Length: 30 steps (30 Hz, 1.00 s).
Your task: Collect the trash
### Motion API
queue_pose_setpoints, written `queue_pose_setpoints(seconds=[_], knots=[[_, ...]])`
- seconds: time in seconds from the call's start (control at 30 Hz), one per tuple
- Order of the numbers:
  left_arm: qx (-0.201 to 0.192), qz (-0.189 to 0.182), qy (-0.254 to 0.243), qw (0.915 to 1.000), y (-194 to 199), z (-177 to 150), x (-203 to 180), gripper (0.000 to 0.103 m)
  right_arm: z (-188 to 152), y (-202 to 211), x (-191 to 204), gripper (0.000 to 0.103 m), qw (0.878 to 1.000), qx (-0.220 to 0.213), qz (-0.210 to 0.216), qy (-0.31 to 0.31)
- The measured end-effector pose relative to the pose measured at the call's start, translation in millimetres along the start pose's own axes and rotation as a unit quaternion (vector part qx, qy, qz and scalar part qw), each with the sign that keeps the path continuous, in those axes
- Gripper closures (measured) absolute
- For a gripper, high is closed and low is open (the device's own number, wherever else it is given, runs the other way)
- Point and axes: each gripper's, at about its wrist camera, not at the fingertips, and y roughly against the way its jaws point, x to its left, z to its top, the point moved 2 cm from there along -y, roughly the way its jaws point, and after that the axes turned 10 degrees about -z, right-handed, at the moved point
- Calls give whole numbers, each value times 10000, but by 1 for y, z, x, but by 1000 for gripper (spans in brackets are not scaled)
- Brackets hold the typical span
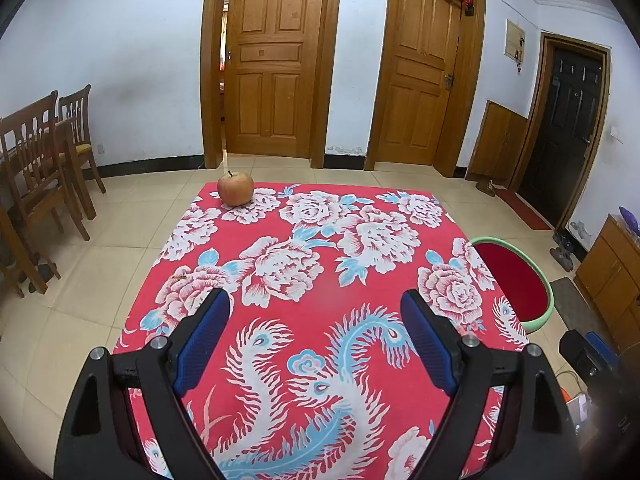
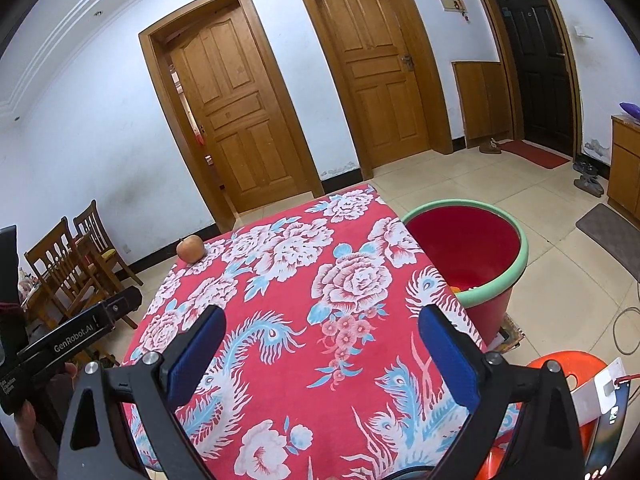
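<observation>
Reaching across with both the left gripper (image 1: pixel 315 312) and right gripper (image 2: pixel 322 330) wide and empty could nudge the apple (image 1: pixel 235 188), perched at the table's (image 1: pixel 332 288) far corner, onto the floor instead of the red bucket (image 2: pixel 516 280).

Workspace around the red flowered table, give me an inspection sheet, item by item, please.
Surface: table under a red floral cloth, mostly bare.
Job's things: apple at the far left corner; red bucket with green rim on the floor beside the table's right edge, something orange inside.
Clutter: small brown scrap near the cloth's left edge.
Grippers: left gripper open, empty; right gripper open, empty.
Cables: a cable on the floor at right.
Surroundings: wooden chairs, two wooden doors, one dark door, orange stool.
</observation>
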Motion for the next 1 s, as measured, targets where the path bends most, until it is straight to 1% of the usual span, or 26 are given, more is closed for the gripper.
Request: queue_pose_setpoints(seconds=[1.0], knots=[[5,-4,22,10000,1,-1,3,17,0,-1,3,4,10000,6,-2,10]])
